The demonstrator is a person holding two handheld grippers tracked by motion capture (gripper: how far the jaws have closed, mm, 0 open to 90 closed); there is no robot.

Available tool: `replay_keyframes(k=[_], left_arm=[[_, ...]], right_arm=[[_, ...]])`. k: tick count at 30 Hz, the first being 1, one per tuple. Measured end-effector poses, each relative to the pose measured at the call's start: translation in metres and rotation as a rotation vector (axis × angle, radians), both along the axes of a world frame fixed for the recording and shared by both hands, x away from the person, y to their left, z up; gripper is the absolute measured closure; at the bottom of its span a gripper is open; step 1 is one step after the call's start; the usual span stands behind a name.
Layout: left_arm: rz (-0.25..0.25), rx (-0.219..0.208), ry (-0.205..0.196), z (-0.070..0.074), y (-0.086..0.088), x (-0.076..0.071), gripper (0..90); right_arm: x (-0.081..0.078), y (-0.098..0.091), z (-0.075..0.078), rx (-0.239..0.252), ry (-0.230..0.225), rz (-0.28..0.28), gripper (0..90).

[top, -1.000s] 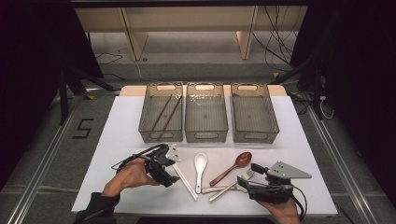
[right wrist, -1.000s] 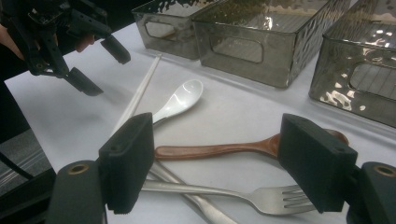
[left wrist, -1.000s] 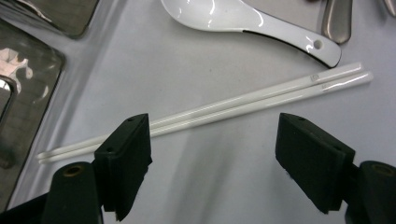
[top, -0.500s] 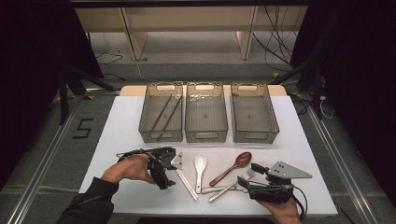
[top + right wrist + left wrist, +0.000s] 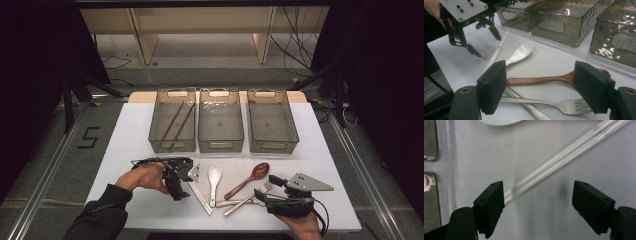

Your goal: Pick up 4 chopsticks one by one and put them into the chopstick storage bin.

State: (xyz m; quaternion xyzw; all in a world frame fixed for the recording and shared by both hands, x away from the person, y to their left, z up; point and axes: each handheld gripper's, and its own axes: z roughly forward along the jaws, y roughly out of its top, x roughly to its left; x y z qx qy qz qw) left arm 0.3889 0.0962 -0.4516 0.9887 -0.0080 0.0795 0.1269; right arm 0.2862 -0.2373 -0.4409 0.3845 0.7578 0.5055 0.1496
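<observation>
White chopsticks [image 5: 554,167] are lying side by side on the white table [image 5: 130,130], just beside the white spoon [image 5: 214,175], in front of the left bin [image 5: 172,142]. I am holding my left gripper [image 5: 537,195] low over them; its jaws have just been closing a little, but they are standing wide and the pads are not pressing the pair, whose near end is reaching to one pad. My right gripper [image 5: 541,85] is resting wide open with nothing gripped, over the brown spoon [image 5: 544,80] and the fork [image 5: 564,106]. Dark chopsticks [image 5: 175,122] are lying inside the left bin.
</observation>
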Motion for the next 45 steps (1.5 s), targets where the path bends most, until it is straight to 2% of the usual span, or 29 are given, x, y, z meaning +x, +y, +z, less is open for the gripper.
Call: replay_keyframes(k=[7, 20, 25, 26, 27, 33, 34, 38, 39, 44, 45], left_arm=[[-0.02, 0.053, 0.019, -0.003, -0.005, 0.009, 27.3], [-0.041, 0.088, 0.037, -0.005, -0.01, 0.014, 31.5], [-0.048, 0.081, 0.034, -0.004, -0.008, 0.012, 33.9], [-0.046, 0.079, 0.043, -0.005, -0.007, 0.011, 34.4], [-0.059, 0.096, 0.037, -0.005, -0.007, 0.012, 34.7], [-0.065, 0.085, 0.047, -0.008, -0.008, 0.012, 37.1], [-0.077, 0.094, 0.046, -0.008, -0.008, 0.013, 37.1], [-0.072, 0.078, 0.051, -0.008, -0.007, 0.011, 37.1], [-0.084, 0.09, 0.056, -0.008, -0.007, 0.012, 37.3], [-0.089, 0.085, 0.05, -0.008, -0.005, 0.011, 38.1], [-0.094, 0.097, 0.055, -0.008, -0.005, 0.011, 38.3]], right_arm=[[0.0, 0.0, 0.0, 0.001, 0.003, -0.001, 28.1], [0.001, -0.001, -0.001, 0.0, 0.0, 0.0, 28.1], [0.0, -0.001, -0.001, -0.001, 0.002, 0.001, 28.1], [0.0, -0.001, -0.001, -0.001, 0.004, 0.0, 28.1], [0.001, -0.001, -0.001, -0.001, 0.004, 0.001, 28.1], [0.0, -0.001, -0.001, 0.0, 0.005, 0.001, 28.1], [0.001, -0.001, -0.001, 0.0, 0.004, 0.0, 28.1], [0.0, -0.001, -0.001, 0.0, 0.004, 0.001, 28.2], [0.0, -0.001, -0.001, 0.0, 0.003, 0.001, 28.1], [0.0, -0.001, -0.001, 0.0, 0.003, 0.001, 28.2], [0.0, -0.001, -0.001, 0.0, 0.004, 0.001, 28.2]])
